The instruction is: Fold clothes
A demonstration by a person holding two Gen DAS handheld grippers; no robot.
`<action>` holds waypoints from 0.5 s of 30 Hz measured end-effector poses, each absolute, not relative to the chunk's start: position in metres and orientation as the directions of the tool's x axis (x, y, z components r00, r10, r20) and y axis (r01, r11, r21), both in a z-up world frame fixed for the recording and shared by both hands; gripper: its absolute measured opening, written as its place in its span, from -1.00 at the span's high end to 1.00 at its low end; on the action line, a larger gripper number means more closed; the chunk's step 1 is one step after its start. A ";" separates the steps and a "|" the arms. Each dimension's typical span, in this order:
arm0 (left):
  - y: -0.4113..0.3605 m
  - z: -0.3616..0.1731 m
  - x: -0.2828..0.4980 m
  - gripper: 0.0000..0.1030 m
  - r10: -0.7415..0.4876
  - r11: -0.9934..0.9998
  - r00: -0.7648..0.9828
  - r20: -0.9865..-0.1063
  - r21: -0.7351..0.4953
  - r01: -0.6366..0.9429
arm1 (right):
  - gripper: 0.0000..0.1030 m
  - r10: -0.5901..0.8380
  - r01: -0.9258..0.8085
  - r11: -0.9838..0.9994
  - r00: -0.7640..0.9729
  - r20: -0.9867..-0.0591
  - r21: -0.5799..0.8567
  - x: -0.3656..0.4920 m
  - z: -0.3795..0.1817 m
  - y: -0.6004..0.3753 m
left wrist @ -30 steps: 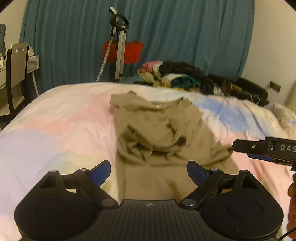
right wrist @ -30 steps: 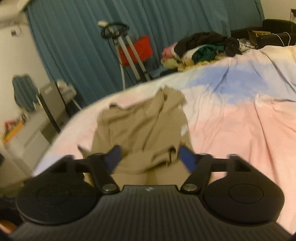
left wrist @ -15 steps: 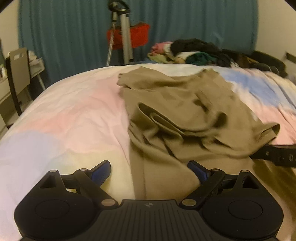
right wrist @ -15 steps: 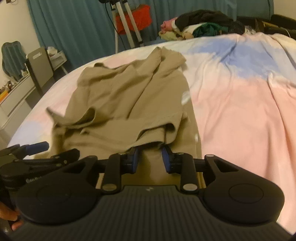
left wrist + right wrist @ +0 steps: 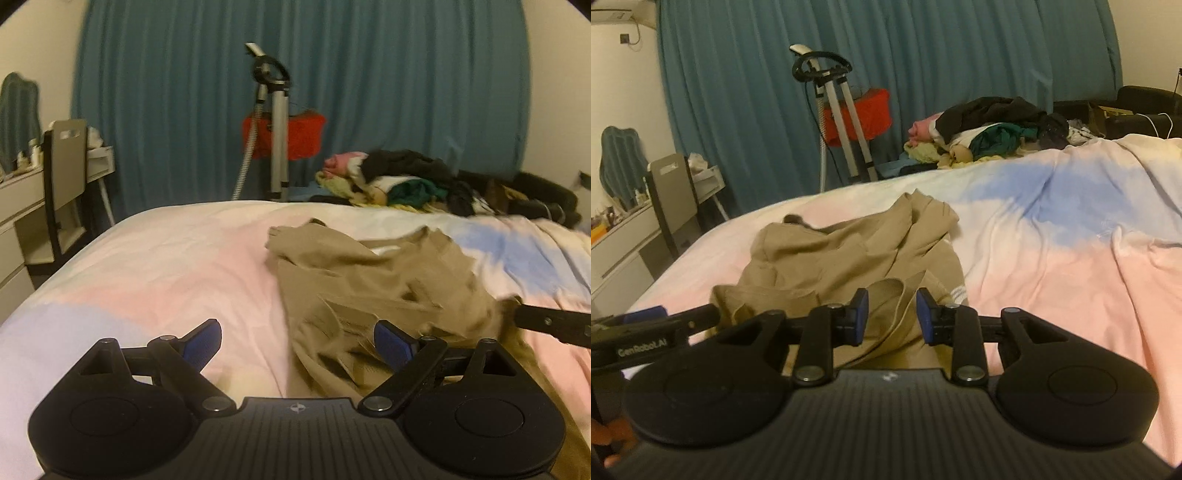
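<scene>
A crumpled tan garment (image 5: 373, 291) lies on the pastel bedspread (image 5: 166, 280); it also shows in the right wrist view (image 5: 834, 258). My left gripper (image 5: 297, 341) is open and empty, low over the garment's near left edge. My right gripper (image 5: 892, 319) has its jaws narrowed around a fold of the garment's hem (image 5: 886, 295) and lifts it a little. The right gripper's finger pokes in at the right of the left wrist view (image 5: 550, 323), against the cloth.
A pile of mixed clothes (image 5: 399, 181) lies at the bed's far side. A tripod stand (image 5: 275, 129) and a red basket (image 5: 284, 134) stand before the teal curtain. A chair and desk (image 5: 62, 177) are on the left.
My right gripper closed in on the garment's hem and raised it, bunching the cloth. Both grippers pulled back and up from the bed. My left gripper stayed open.
</scene>
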State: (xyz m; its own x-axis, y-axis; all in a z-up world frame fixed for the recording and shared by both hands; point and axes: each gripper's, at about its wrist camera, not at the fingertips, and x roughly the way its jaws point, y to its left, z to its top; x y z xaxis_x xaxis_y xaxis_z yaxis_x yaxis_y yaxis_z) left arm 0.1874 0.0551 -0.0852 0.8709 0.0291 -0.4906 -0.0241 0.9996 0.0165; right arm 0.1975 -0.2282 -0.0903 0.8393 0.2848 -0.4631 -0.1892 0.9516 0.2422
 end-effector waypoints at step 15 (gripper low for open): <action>0.031 -0.128 0.229 -0.87 0.106 0.981 0.831 -0.546 0.193 0.001 | 0.62 0.312 -0.229 0.950 0.723 -0.616 0.213 0.225 -0.125 -0.213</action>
State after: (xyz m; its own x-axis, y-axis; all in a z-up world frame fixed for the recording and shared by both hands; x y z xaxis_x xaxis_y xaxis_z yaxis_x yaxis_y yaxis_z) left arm 0.2289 0.0310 -0.1277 0.8313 0.1062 -0.5455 0.0013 0.9812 0.1929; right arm 0.2245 -0.2129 -0.1252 0.7230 0.3123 -0.6162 -0.2286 0.9499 0.2132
